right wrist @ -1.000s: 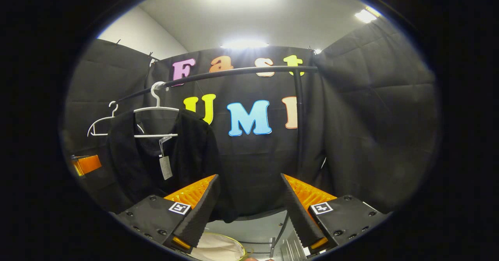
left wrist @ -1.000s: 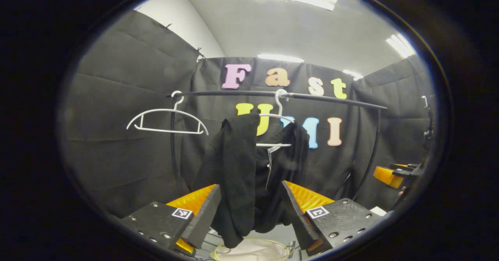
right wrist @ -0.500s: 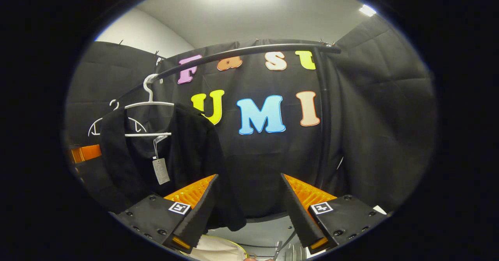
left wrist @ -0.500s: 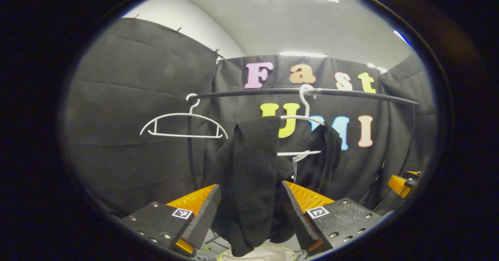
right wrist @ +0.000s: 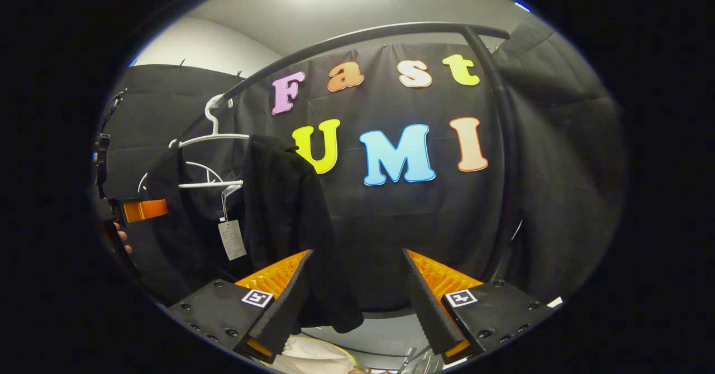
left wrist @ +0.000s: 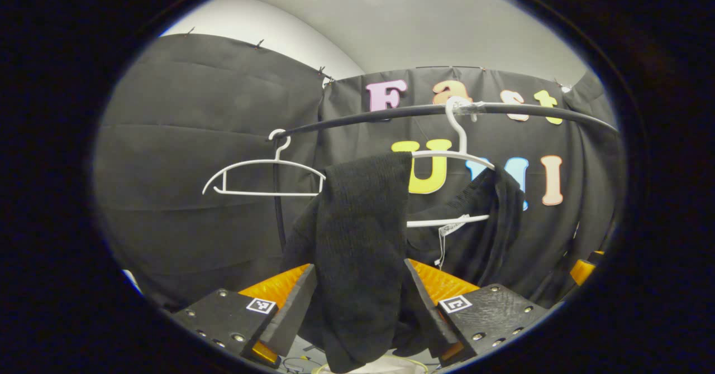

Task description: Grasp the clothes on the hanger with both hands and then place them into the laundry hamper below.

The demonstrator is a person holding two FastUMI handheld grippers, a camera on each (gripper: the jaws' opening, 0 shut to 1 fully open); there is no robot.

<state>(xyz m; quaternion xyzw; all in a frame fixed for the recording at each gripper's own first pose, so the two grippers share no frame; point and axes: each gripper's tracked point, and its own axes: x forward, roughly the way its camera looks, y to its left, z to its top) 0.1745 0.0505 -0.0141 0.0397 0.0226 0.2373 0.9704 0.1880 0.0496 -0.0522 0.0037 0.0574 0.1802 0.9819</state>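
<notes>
Two white hangers hang on one black rail [left wrist: 391, 115]: a bare hanger [left wrist: 262, 167] toward the rail's left end and a second hanger [left wrist: 455, 156] carrying the single black garment [left wrist: 363, 240], which has one paper tag [right wrist: 232, 239] dangling from its neck. Two grippers are in view, the left gripper [left wrist: 357, 307] and the right gripper [right wrist: 354, 301], each with two fingers spread apart. Below sits one laundry hamper [right wrist: 313, 353], its pale rim partly visible
</notes>
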